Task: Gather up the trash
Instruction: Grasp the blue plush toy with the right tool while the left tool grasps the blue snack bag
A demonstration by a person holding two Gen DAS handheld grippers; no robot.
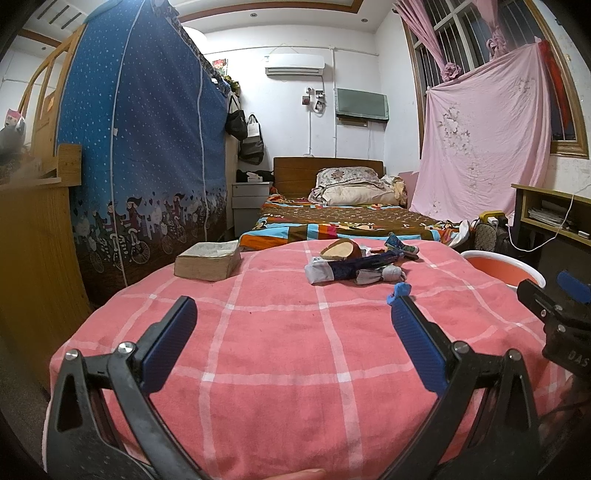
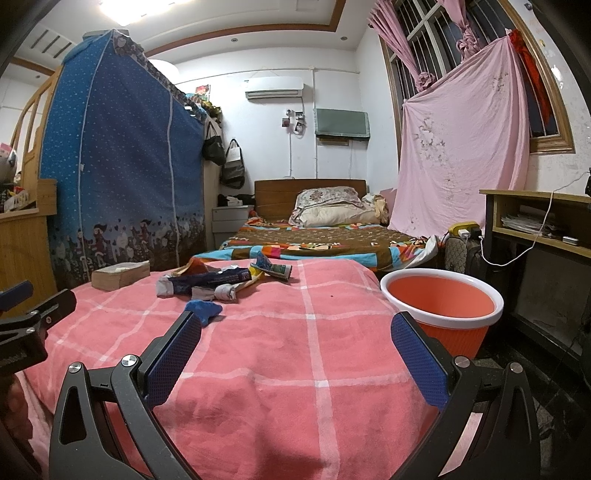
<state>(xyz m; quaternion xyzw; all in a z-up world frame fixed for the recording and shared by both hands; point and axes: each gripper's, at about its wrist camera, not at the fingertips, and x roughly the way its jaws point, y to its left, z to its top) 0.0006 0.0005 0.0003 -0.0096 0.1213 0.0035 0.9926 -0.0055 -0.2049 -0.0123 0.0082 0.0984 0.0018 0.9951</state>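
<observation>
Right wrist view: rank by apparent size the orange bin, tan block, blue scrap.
1. Orange plastic bin with white rim, largest.
2. Tan rectangular block.
3. Small crumpled blue scrap, smallest, though it lies nearer the camera than the block.

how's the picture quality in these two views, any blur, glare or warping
Left wrist view: strong fisheye bending of the wardrobe and black corners, blur at the far left edge. Right wrist view: same warping, ceiling light blown out; the trash pile and orange bin stay sharp.
</observation>
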